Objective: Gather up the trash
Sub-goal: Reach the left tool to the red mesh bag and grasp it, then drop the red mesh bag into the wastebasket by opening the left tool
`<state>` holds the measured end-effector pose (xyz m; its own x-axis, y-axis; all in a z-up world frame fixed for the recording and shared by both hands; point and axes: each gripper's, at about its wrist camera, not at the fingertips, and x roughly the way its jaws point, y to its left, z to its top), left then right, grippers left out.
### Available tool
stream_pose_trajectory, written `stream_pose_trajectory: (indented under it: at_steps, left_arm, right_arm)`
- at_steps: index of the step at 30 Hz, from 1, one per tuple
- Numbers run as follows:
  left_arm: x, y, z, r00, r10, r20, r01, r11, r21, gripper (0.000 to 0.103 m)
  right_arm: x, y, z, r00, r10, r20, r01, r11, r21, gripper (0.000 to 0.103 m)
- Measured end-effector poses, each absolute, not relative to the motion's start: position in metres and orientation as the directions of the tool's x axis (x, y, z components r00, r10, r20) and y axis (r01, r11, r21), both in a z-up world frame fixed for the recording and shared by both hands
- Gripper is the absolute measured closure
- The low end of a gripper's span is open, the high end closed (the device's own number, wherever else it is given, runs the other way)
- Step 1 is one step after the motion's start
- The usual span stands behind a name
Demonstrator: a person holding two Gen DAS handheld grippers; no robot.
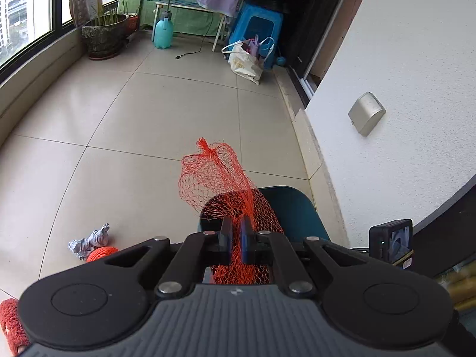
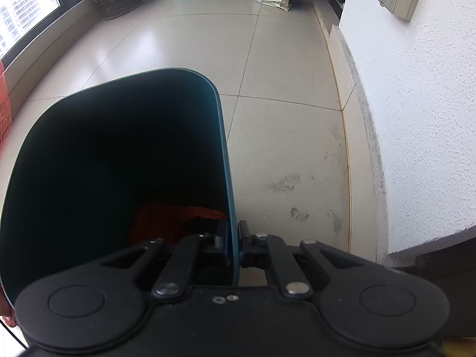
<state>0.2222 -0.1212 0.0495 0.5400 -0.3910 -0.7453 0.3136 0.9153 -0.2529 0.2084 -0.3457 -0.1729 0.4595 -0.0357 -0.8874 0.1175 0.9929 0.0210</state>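
1. Left tool [image 1: 235,239]: its two fingers are pressed together on an orange mesh net bag [image 1: 214,178], pinching a gathered strand of the netting. The tool points forward and slightly down over the floor; the bag rises ahead of the fingertips, its knotted top farthest from the tool.
2. Directly beyond and under the left tool lies the teal trash bin [image 1: 294,205]; the lower folds of the net bag overlap the bin's opening.
3. Right tool [image 2: 235,245]: its fingers are closed on the right-hand wall of the trash bin [image 2: 220,136], one finger inside and one outside the thin rim. The bin's dark mouth fills the space ahead and to the left of this tool.
4. Inside the bin, just ahead-left of the right tool's fingers, an orange-red piece of netting [image 2: 166,220] rests low in the interior.
5. Left of the left tool, on the tiled floor [image 1: 134,125]: a crumpled grey-white paper wad [image 1: 89,239] touching a small orange mesh ball [image 1: 102,253].
6. Edges: a white textured wall [image 2: 416,119] with a pale skirting strip runs close along the right of both tools; a low window ledge [image 1: 35,89] bounds the far left.
7. Open room: broad bare tiles extend ahead of both tools to a plant pot [image 1: 104,35], a teal spray bottle [image 1: 163,32] and a white shopping bag [image 1: 245,59] at the far end.
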Motion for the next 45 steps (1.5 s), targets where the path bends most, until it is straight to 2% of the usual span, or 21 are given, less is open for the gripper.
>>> stream_pose_trajectory:
  at_steps: [7, 18, 23, 27, 31, 34, 38, 45]
  left_arm:
    - [0.223, -0.183, 0.022, 0.486, -0.413, -0.77, 0.371, 0.895, -0.246, 0.098]
    - [0.258, -0.232, -0.082, 0.376, -0.272, -0.886, 0.361, 0.923, -0.13, 0.098]
    - [0.266, -0.239, -0.112, 0.341, -0.209, -0.917, 0.367, 0.927, -0.075, 0.098]
    - [0.266, -0.239, -0.126, 0.309, -0.206, -0.928, 0.382, 0.921, -0.077, 0.097]
    - [0.265, -0.231, -0.129, 0.256, -0.266, -0.929, 0.384, 0.91, -0.155, 0.095]
    - [0.262, -0.222, -0.122, 0.251, -0.315, -0.915, 0.38, 0.902, -0.206, 0.083]
    - [0.253, -0.207, -0.104, 0.291, -0.38, -0.878, 0.386, 0.886, -0.256, 0.033]
    - [0.235, -0.174, -0.068, 0.347, -0.411, -0.843, 0.387, 0.882, -0.271, 0.031]
  right_arm:
    - [0.208, -0.348, -0.175, 0.463, -0.028, -0.886, 0.112, 0.993, 0.027, 0.097]
    - [0.205, -0.349, -0.176, 0.47, -0.015, -0.882, 0.101, 0.994, 0.037, 0.097]
    - [0.203, -0.351, -0.176, 0.471, -0.009, -0.882, 0.099, 0.994, 0.043, 0.097]
    - [0.203, -0.35, -0.176, 0.472, -0.009, -0.882, 0.097, 0.994, 0.041, 0.097]
    - [0.202, -0.35, -0.175, 0.471, -0.008, -0.882, 0.099, 0.994, 0.044, 0.096]
    - [0.203, -0.35, -0.175, 0.47, -0.008, -0.882, 0.1, 0.994, 0.045, 0.096]
    - [0.203, -0.35, -0.174, 0.47, -0.006, -0.883, 0.101, 0.994, 0.046, 0.096]
    - [0.204, -0.351, -0.174, 0.469, -0.004, -0.883, 0.103, 0.993, 0.05, 0.095]
